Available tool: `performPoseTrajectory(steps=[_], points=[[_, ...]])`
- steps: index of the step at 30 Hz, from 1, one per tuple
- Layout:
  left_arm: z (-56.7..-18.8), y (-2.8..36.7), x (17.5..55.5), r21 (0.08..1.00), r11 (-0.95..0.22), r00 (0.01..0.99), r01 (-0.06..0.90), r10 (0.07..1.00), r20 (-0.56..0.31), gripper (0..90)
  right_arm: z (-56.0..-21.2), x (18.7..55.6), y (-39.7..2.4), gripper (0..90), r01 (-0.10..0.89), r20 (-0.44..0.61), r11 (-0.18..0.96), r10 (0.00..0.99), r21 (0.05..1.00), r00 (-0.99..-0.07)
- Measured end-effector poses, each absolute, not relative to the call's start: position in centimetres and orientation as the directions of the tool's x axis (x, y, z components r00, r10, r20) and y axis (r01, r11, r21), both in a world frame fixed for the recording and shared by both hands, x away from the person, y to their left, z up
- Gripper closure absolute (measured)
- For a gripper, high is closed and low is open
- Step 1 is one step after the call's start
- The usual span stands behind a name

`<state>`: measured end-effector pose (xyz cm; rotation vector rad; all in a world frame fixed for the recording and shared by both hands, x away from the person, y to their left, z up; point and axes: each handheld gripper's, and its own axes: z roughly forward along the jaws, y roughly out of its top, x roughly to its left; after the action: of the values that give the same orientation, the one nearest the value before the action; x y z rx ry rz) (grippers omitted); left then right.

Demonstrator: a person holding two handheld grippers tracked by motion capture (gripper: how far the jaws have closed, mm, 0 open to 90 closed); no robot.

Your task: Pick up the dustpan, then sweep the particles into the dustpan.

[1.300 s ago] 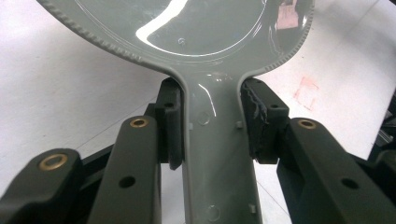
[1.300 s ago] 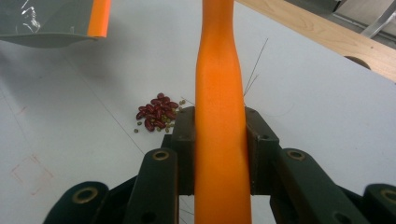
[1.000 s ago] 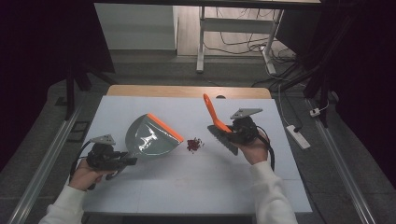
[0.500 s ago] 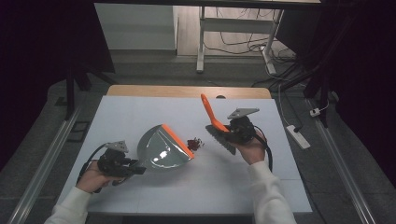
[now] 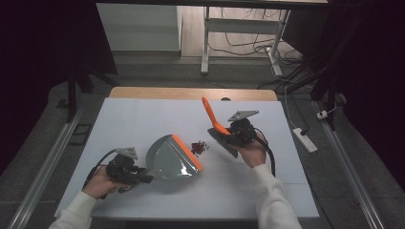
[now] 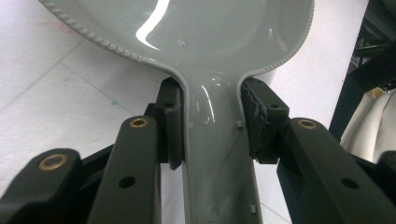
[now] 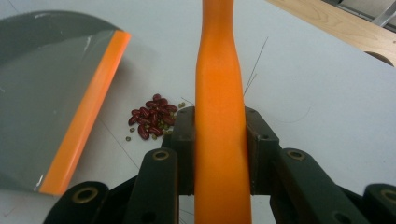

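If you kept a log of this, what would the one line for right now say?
left tongs: shut on dustpan handle | right tongs: shut on brush | beans: on table, between the two

Grey dustpan (orange lip), orange brush handle — dark-red beans

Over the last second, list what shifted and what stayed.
The left gripper slid the dustpan toward the person and rightward, turning its orange lip to face the beans. The right gripper kept its hold on the brush; the beans stayed put.
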<state>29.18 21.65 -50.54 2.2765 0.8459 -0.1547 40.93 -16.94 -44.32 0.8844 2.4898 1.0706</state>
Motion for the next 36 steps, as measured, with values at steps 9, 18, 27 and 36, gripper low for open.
performPoseTrajectory(steps=[9,18,27,36], points=[[-50.9,21.3,29.2,0.552,-0.564,0.784,0.614,0.518,-0.343,61.6,-44.7,41.2,-16.5,70.1,0.424,-0.024,0.539,0.638,0.728,-0.769],[-51.2,21.2,29.5,0.54,-0.565,0.779,0.624,0.506,-0.37,61.6,-45.4,41.5,-15.7,70.1,0.42,-0.039,0.559,0.631,0.715,-0.775],[-51.2,21.3,29.7,0.542,-0.556,0.773,0.631,0.509,-0.378,61.6,-45.3,41.5,-15.3,70.1,0.409,-0.063,0.567,0.635,0.715,-0.77],[-51.3,21.3,29.8,0.538,-0.551,0.767,0.638,0.511,-0.387,61.6,-46.1,41.9,-14.5,70.1,0.408,-0.074,0.582,0.63,0.704,-0.773]])
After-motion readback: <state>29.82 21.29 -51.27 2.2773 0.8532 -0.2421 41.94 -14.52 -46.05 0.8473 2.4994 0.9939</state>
